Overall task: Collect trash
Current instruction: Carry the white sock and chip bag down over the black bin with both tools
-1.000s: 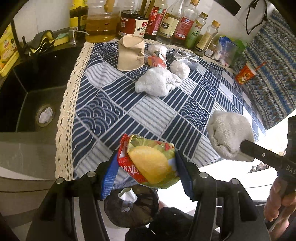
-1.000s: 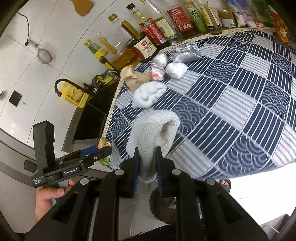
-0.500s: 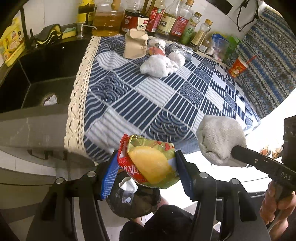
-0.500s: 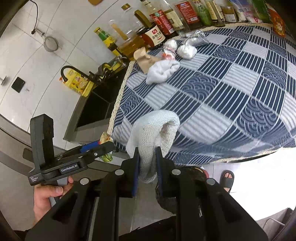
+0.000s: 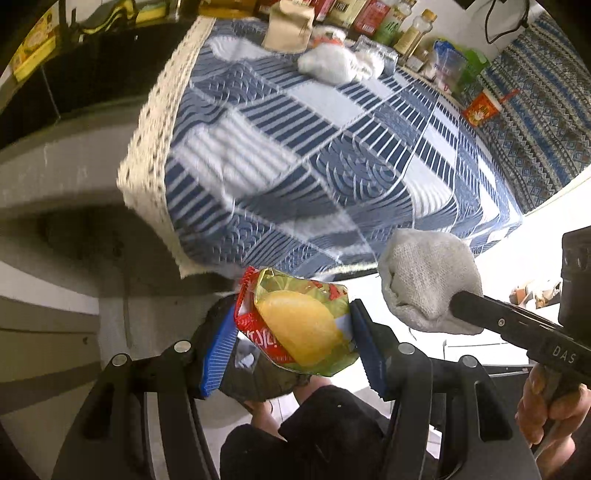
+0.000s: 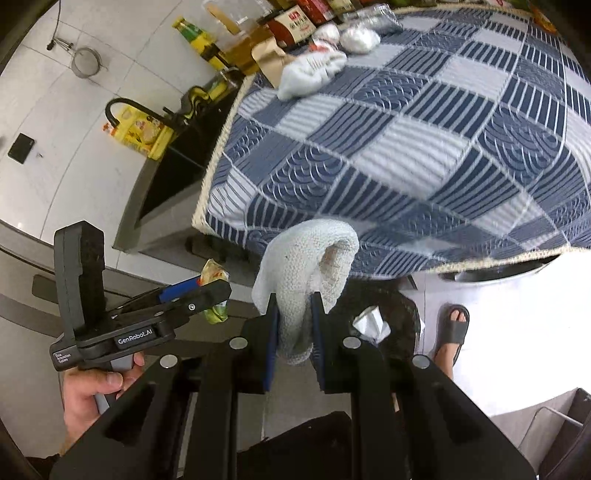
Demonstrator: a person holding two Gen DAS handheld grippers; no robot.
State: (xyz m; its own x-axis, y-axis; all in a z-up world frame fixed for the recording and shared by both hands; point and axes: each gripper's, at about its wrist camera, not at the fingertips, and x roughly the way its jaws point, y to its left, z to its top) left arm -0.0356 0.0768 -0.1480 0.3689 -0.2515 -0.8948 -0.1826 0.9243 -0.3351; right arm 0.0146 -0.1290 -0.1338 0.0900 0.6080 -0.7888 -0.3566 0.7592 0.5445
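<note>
A blue-and-white patterned cloth with a cream lace edge covers the tabletop; its near edge hangs over the front. At the far end stand a row of sauce and oil bottles, a brown paper bag, a crumpled white cloth and some smaller wads of rubbish. Left of the tabletop is a dark sink with a black tap, against white wall tiles. On the floor below the near edge sits a black-lined bin with white paper in it.

The left gripper has its jaws clamped on a crisp packet, green and red with a yellow crisp printed on it, held off the tabletop over the bin. The right gripper has its jaws pressed together on a grey-white knitted rag, which bulges up above them.

Compared with a second ago, both grippers have drawn back off the tabletop and sunk: then the packet and rag hung over the cloth, now they hang past its near edge, and the far rubbish looks smaller and farther.

Only the right wrist view shows the tap, the wall strainer, a sandalled foot by the bin and the hand gripping the left handle. Only the left wrist view shows an orange cup at the far right and the packet's printed face.
</note>
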